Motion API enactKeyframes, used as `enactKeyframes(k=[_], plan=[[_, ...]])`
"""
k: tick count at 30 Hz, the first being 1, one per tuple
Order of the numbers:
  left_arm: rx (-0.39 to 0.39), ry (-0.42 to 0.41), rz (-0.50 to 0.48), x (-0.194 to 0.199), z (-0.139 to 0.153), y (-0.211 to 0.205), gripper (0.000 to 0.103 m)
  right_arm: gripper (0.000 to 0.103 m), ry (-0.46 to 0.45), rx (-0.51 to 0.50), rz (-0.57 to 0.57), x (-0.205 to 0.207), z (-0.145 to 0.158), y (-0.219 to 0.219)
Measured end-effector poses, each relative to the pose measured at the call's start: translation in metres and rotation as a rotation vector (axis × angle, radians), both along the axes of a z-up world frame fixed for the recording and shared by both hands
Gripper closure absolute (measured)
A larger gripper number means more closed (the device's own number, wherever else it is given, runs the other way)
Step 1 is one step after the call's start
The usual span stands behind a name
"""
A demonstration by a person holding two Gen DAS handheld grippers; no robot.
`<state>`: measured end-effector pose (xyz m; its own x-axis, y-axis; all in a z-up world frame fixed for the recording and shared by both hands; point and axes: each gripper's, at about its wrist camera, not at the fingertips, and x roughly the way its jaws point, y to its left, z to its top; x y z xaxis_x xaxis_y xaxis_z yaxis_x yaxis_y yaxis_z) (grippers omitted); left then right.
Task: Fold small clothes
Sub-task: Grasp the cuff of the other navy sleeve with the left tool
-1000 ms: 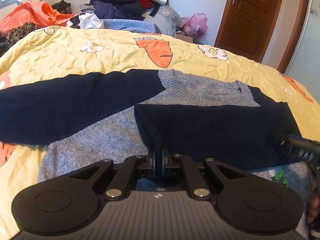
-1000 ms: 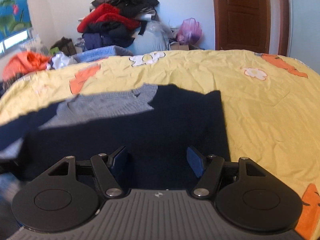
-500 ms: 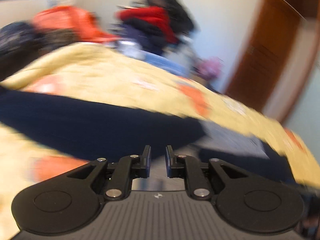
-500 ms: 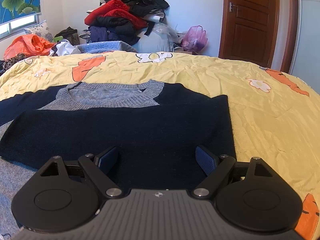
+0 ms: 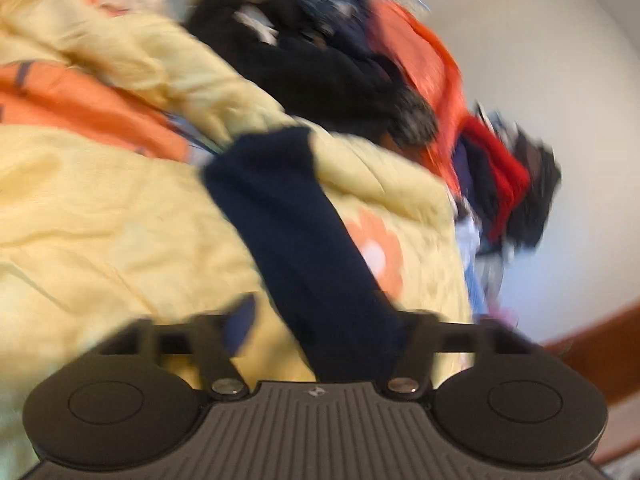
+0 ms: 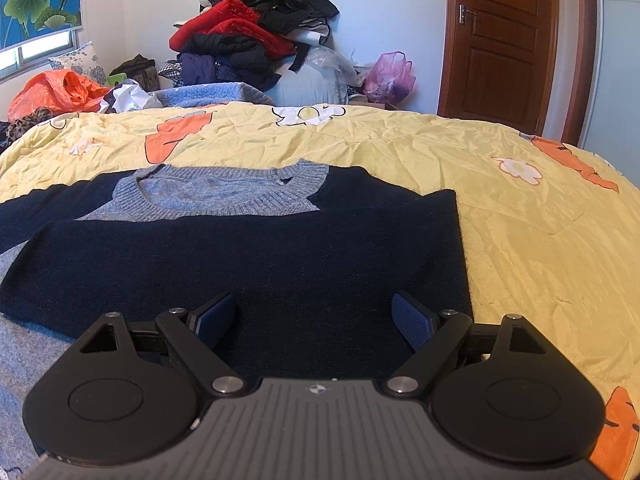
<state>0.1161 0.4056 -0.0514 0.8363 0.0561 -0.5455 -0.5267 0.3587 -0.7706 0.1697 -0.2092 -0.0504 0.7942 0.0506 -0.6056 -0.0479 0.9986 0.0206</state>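
A grey knit sweater (image 6: 220, 196) with navy sleeves lies flat on the yellow quilt (image 6: 440, 152). One navy sleeve (image 6: 240, 260) is folded across its chest. My right gripper (image 6: 316, 312) hovers low over that folded sleeve, open, with nothing between its blue pads (image 6: 412, 324). The left wrist view is blurred and tilted. There the other navy sleeve (image 5: 296, 232) stretches out across the quilt (image 5: 100, 220) to its cuff. My left gripper (image 5: 320, 316) is over this sleeve, jaws opening. The sleeve lies between them by the right finger, and no pad presses on it.
A heap of red and black clothes (image 6: 248, 40) is piled beyond the bed's far edge, with an orange bag (image 6: 56, 88) to the left and a pink bag (image 6: 388, 76) to the right. A brown door (image 6: 500, 40) stands at the back right.
My left gripper let go of the folded sleeve, swept left to the outstretched sleeve, rolled and opened wide. The right gripper stayed put and opened a little wider.
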Motion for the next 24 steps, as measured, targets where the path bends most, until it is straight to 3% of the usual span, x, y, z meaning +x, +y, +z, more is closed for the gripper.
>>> enactKeyframes(k=[4, 13, 14, 16, 17, 24], plan=[[-0.026, -0.027, 0.031, 0.001, -0.005, 0.011, 0.031, 0.016, 0.000, 0.004, 0.002, 0.000, 0.000, 0.000], [0.069, -0.002, 0.044, 0.026, 0.001, 0.023, 0.033, 0.015, -0.001, 0.007, 0.004, -0.001, 0.000, 0.001], [0.088, 0.014, 0.046, 0.029, 0.002, 0.023, 0.037, 0.014, -0.001, 0.008, 0.004, -0.001, 0.000, 0.001], [0.133, 0.072, 0.036, 0.036, 0.002, 0.022, 0.083, 0.014, -0.001, 0.011, 0.006, -0.001, 0.000, 0.001], [0.139, 0.106, 0.025, 0.040, 0.000, 0.023, 0.091, 0.014, -0.001, 0.013, 0.007, -0.001, 0.000, 0.001], [0.318, 0.148, 0.004, 0.044, 0.015, -0.001, 0.097, 0.013, -0.001, 0.020, 0.011, -0.001, 0.001, 0.000]])
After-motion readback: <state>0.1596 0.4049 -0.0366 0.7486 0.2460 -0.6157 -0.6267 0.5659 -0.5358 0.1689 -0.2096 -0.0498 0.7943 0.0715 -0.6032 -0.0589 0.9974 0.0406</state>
